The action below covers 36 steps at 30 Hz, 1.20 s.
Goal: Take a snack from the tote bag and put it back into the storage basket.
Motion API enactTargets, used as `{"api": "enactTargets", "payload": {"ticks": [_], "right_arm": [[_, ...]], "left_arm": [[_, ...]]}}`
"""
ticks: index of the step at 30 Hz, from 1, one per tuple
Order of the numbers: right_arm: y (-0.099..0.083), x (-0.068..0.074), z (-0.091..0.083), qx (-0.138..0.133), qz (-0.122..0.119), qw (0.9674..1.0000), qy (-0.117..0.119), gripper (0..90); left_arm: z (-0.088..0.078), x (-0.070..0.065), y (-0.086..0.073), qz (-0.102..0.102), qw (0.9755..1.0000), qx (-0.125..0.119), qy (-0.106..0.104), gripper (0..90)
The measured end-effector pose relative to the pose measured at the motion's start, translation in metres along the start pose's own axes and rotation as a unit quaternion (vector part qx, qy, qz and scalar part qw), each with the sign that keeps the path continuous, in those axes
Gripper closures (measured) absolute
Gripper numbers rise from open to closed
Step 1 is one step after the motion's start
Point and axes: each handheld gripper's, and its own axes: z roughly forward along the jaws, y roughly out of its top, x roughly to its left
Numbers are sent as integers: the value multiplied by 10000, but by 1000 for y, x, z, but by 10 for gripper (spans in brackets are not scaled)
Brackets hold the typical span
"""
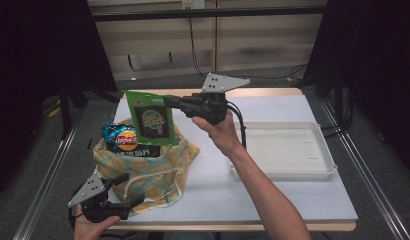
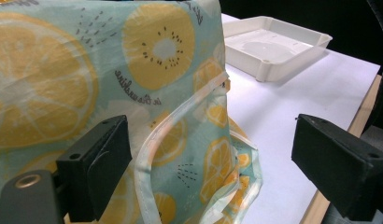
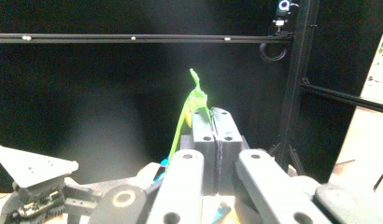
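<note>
Two grippers, one in each hand. Right gripper (image 1: pixel 169 102) up above the middle of the table, jaws pinched tight on one green snack bag (image 1: pixel 150 118) by its top corner at about 3 o'clock. Hangs in the air over the cloth bag, clear of it. In the right gripper view, just a thin green edge (image 3: pixel 194 100) sticking up past the closed jaws; rest of the snack bag hidden behind them.

Left gripper (image 1: pixel 129 192) low at about 7 o'clock on the table, jaws spread wide, nothing pinched. Black fingers (image 2: pixel 98 165) standing far apart in the left gripper view, with a pale strap of the cloth bag (image 2: pixel 157 140) looping between them, not squeezed.

One cloth bag (image 1: pixel 158 172) with yellow lemon slices on it, sitting on the table at about 8 o'clock. One blue shiny chip bag (image 1: pixel 120 136) poking out of its top; lower part hidden inside. One dark packet under it, words too small to read.

One white tray (image 1: pixel 293 150) at 3 o'clock on the white table (image 1: pixel 273 200), well apart from the cloth bag. Far corner cut off in the left gripper view.
</note>
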Motion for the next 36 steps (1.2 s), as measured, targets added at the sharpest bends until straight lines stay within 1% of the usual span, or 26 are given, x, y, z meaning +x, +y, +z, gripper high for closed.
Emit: {"api": "enactTargets", "payload": {"ticks": [3,5,6,7,8,10,11,12,13,15,18,19,21,22,24,25,26,27,28,33,35,36], "right_arm": [[-1,-3,-14,1,-30,9999,-104,900],[-2,-5,-25,-38,-9,9998,-183,900],[-3,-6,-30,-62,11,9997,-219,900],[-4,-9,-37,-76,17,9996,-275,900],[-5,-10,-42,-108,49,9994,-315,900],[-8,-14,-54,-140,83,9989,-436,900],[-9,-16,-60,-124,83,9987,-495,900],[-11,-18,-67,-108,92,9984,-551,900],[-14,-20,-72,-87,100,9980,-611,900],[-19,-24,-82,-63,131,9974,-711,900],[-26,-29,-95,-36,190,9963,-839,900],[-28,-30,-100,-20,191,9959,-888,900],[-33,-34,-111,21,215,9947,-1002,900],[-33,-34,-111,21,215,9947,-1002,900],[-36,-36,-119,51,212,9939,-1078,900],[-37,-37,-124,37,222,9934,-1127,900],[-38,-38,-128,36,225,9930,-1163,900],[-39,-39,-132,45,234,9924,-1207,900],[-41,-40,-136,27,253,9920,-1239,900],[-48,-47,-151,171,271,9894,-1413,900],[-51,-50,-157,167,305,9884,-1478,900],[-52,-51,-159,213,313,9880,-1497,900]], "left_arm": [[0,-1,0,-15,10000,-14,59,115],[0,0,0,2,10000,-27,28,115],[0,-1,0,12,10000,-13,44,115],[0,0,0,8,10000,-51,5,115],[0,-2,0,14,9999,-32,122,115],[0,-2,0,23,9999,-25,116,112],[1,-2,0,-13,9999,-50,132,112],[1,-2,0,37,9999,-27,92,111],[2,-1,0,26,10000,-61,0,111],[2,-1,0,33,10000,-9,36,110],[1,-1,-1,15,10000,-43,18,110],[1,-2,0,19,9999,-6,119,110],[1,-2,0,29,9999,16,100,110],[1,-2,0,38,9999,21,102,110],[1,-2,0,35,9999,20,100,110],[1,-2,0,76,9999,38,149,110],[1,-2,-1,27,10000,-9,47,110],[1,-2,0,28,10000,-7,56,110],[1,-2,0,44,9999,25,110,110],[1,-2,0,46,9999,12,89,110],[1,-2,0,41,10000,-8,75,110],[1,-2,0,41,9999,16,106,110]]}}
